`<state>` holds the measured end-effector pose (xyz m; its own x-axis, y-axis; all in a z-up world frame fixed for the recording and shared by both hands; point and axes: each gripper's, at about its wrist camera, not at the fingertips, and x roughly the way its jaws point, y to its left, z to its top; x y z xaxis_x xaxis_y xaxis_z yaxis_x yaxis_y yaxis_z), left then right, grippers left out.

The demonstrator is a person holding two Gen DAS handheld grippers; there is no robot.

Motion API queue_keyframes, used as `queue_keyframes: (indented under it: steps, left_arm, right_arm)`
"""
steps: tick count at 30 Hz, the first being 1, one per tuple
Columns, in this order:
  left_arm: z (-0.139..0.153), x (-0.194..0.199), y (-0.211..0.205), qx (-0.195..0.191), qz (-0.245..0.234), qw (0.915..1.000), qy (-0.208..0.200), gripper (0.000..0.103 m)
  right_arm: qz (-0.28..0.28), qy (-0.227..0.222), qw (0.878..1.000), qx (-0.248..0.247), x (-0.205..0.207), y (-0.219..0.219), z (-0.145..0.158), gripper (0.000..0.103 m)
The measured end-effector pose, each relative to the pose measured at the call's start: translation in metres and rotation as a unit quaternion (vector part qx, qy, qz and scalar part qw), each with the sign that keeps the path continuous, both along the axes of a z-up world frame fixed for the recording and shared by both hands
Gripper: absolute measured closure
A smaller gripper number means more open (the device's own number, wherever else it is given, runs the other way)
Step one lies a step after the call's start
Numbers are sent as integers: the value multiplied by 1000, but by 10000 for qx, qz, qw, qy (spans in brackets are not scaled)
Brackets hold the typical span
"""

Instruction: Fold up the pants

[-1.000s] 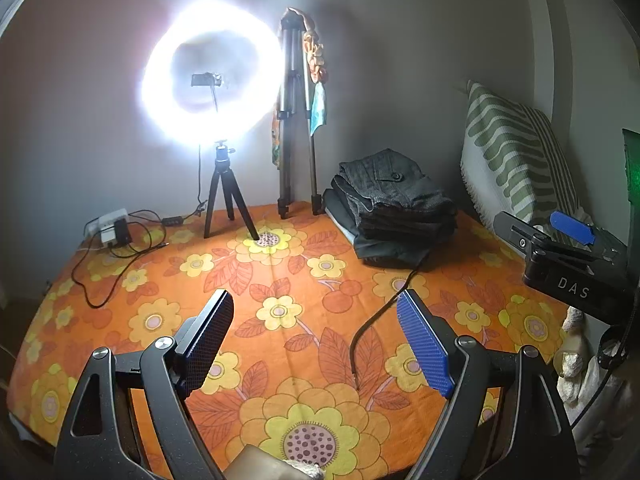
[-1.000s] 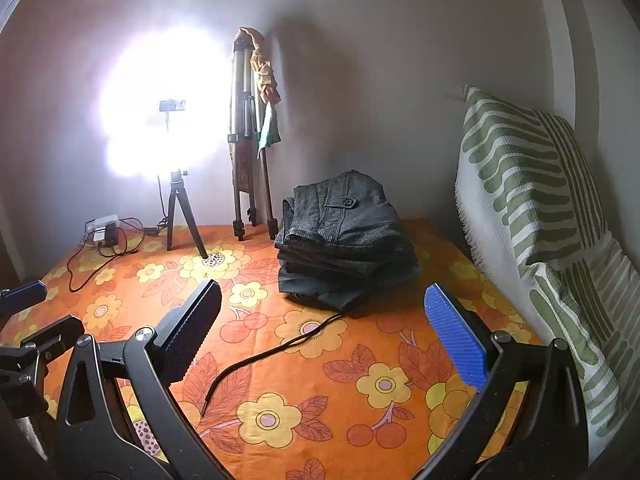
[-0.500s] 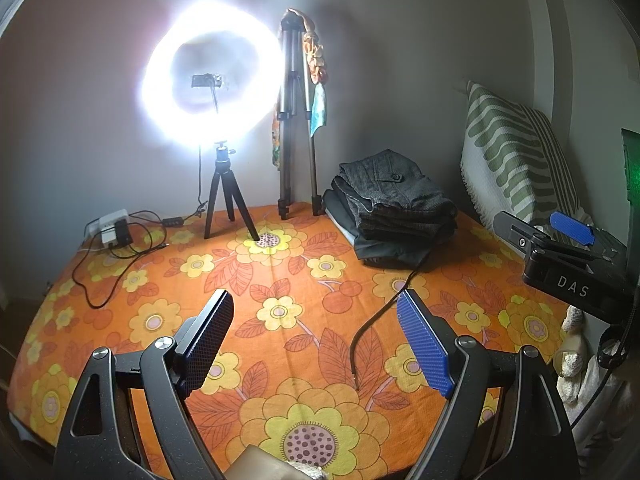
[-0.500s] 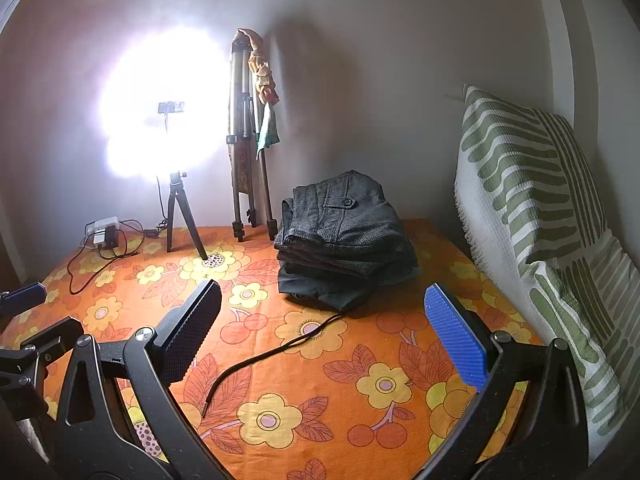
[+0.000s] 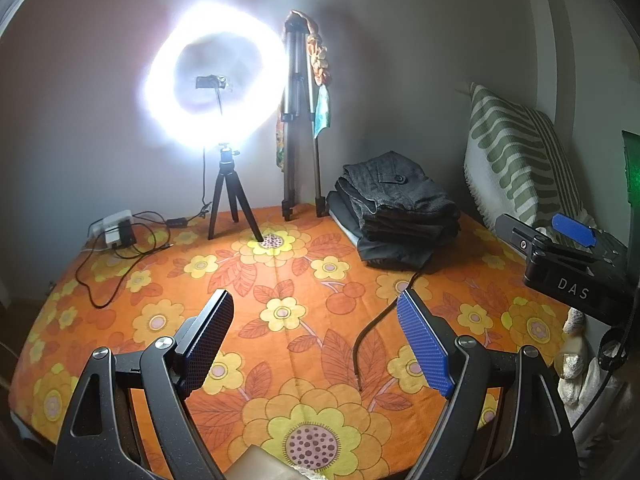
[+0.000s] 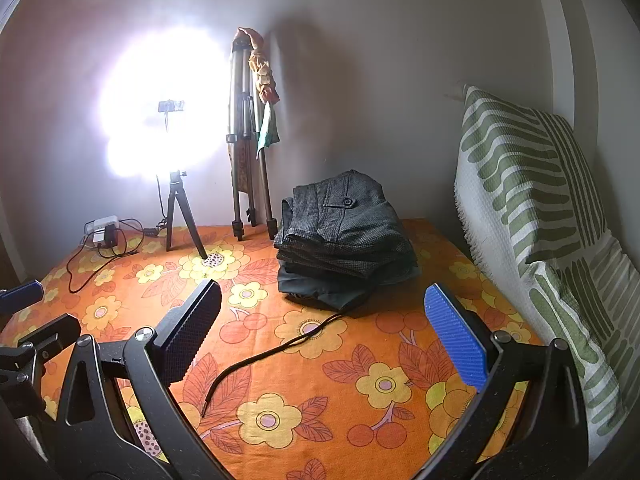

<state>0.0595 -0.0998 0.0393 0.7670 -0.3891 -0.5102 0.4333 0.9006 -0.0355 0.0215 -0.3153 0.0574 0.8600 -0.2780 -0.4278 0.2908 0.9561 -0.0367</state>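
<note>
A stack of folded dark grey pants lies at the back right of the orange flowered bedspread, also in the right wrist view. My left gripper is open and empty above the front of the bed, well short of the stack. My right gripper is open and empty, closer to the stack. The right gripper shows at the right edge of the left wrist view; the left gripper shows at the left edge of the right wrist view.
A lit ring light on a small tripod and a folded tripod stand at the back wall. A power strip with cables lies back left. A black cord runs from the stack. A green striped pillow leans at right.
</note>
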Motion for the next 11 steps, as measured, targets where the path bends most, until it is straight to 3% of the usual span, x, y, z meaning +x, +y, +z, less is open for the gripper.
queue_keyframes:
  steps: [11]
  left_arm:
    - [0, -2, -1, 6, 36, 10000, -62, 19]
  right_arm:
    - [-6, 6, 10000, 9, 0, 2, 0, 0]
